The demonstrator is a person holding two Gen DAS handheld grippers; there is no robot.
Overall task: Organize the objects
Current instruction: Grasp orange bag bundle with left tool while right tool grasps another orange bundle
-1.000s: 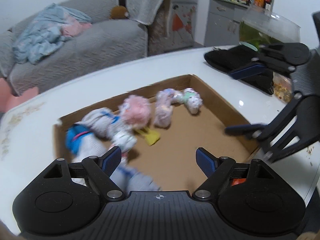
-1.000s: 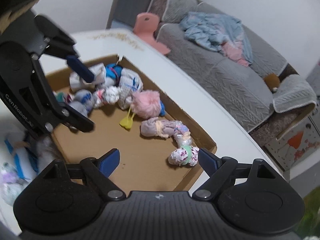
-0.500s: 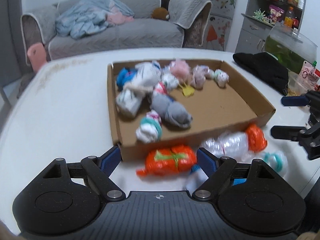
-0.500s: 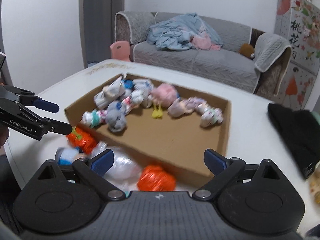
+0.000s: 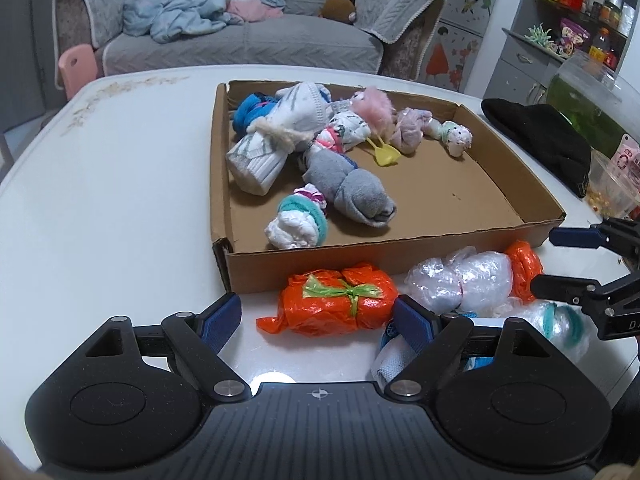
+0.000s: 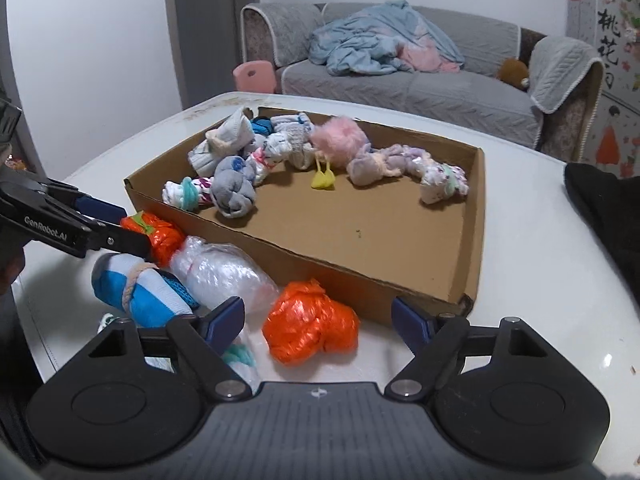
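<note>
A shallow cardboard tray on the white table holds several rolled socks, among them a grey roll and a pink fluffy one. In front of the tray lie an orange plastic bundle tied with green, a clear plastic bundle, a second orange bundle and a blue-white sock roll. My left gripper is open and empty, straddling the tied orange bundle. My right gripper is open and empty over the second orange bundle.
A black cloth lies right of the tray. A clear container of snacks stands at the table's right edge. A grey sofa with a blue blanket and a pink stool stand beyond the table.
Both grippers have pulled back from over the tray to its near side and stopped. The plastic bundles in front of the tray have come into view between the fingers.
</note>
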